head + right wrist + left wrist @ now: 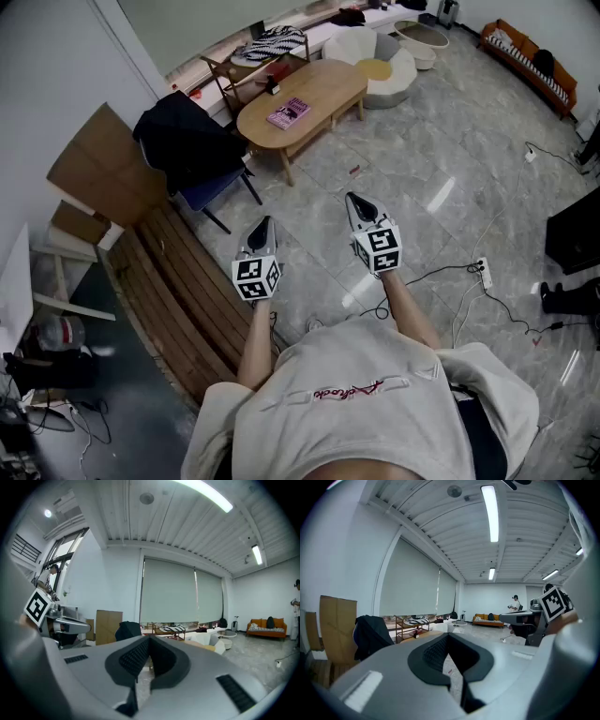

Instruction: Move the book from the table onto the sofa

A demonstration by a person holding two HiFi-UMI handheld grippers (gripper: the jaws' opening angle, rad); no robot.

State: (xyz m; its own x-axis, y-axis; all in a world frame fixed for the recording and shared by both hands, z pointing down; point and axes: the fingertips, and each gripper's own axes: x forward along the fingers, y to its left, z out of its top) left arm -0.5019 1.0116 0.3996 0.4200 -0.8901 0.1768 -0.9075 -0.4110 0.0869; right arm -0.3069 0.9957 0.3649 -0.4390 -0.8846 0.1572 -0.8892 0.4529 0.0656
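Grey left gripper [263, 225] and right gripper [356, 202], jaws pressed together, empty, face pink book [288, 113] on oval wooden table [323, 82].

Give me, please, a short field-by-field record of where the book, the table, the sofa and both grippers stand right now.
book: pink rectangular book, lying flat on the table, untouched
table: oval light wooden table, ahead of both grippers
sofa: cream rounded sofa with a yellow cushion, past the table's far end
left gripper: shut, empty, over the grey floor, short of the table
right gripper: shut, empty, also short of the table
task state: book not yet picked up
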